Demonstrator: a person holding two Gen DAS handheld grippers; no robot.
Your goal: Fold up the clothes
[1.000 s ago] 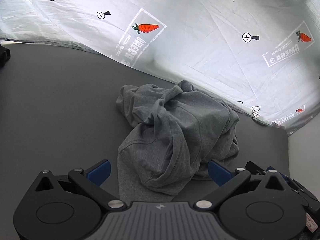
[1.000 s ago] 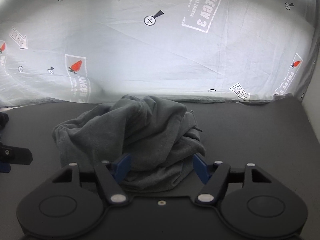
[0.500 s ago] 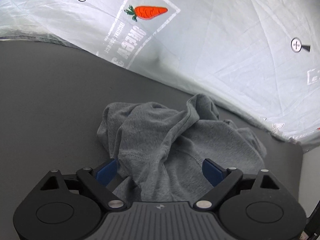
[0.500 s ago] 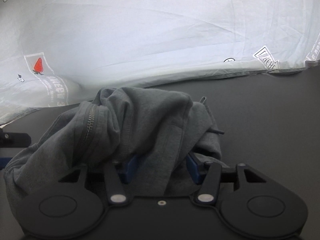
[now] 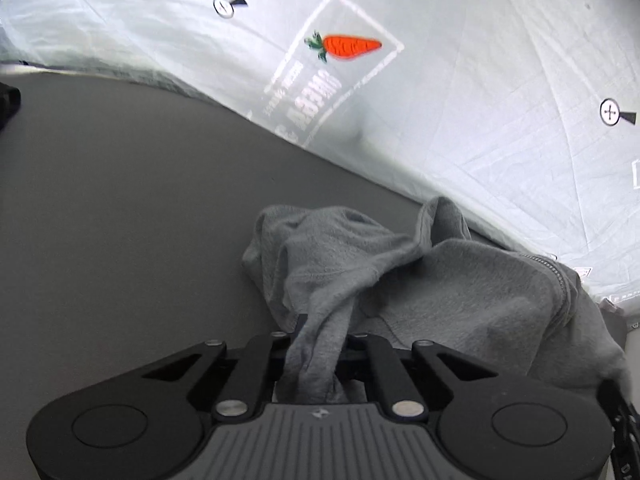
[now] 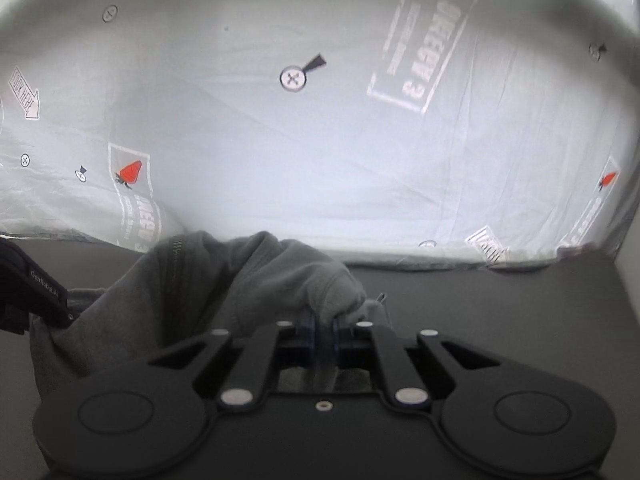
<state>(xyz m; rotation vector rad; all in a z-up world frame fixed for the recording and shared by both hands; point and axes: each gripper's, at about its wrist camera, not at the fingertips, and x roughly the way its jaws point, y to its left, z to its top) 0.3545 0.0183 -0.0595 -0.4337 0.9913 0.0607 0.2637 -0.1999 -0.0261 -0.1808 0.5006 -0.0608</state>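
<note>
A crumpled grey zip hoodie (image 5: 460,292) lies in a heap on the dark grey table (image 5: 120,220), close to the backdrop. My left gripper (image 5: 320,332) is shut on a bunched fold of it, which runs up between the fingers and hides the pads. In the right wrist view the hoodie (image 6: 240,280) rises in a hump in front of my right gripper (image 6: 323,324). That gripper's jaws are closing, and the blue pads (image 6: 308,330) pinch a fold at the hump's right end. The left gripper's black body (image 6: 36,288) shows at the left edge.
A white sheet (image 5: 440,100) printed with carrots and markers hangs behind the table, right behind the heap. Bare table surface (image 6: 500,300) extends to the right, up to a pale wall (image 6: 630,280). More bare table lies left of the heap.
Both grippers moved in onto the hoodie and went from wide open to pinched on fabric. The cloth has bunched up and lifted at the right gripper.
</note>
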